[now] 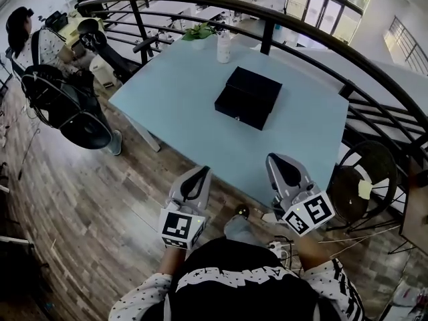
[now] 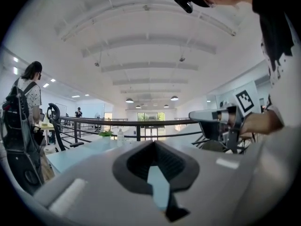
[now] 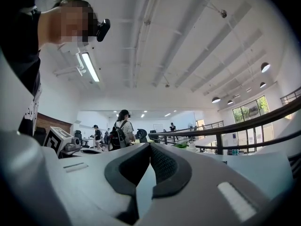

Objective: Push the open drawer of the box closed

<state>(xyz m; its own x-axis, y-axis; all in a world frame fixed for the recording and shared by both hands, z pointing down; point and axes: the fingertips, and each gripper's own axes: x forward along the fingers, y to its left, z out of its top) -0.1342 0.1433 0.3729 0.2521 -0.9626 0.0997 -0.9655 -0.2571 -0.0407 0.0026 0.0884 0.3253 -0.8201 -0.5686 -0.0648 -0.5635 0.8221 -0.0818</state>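
We hold left claw (image 1: 202,170) and right claw (image 1: 271,158) pinched shut, empty, by table (image 1: 167,92) near edge | black box (image 1: 248,96) mid-table, open surface around | knobbed drawer (image 1: 239,115) faces us

I count two tongs, the left gripper (image 1: 195,179) and the right gripper (image 1: 284,169); beyond their tips one table (image 1: 174,92), one black box (image 1: 249,97), one bottle (image 1: 224,47), one plant (image 1: 198,32).
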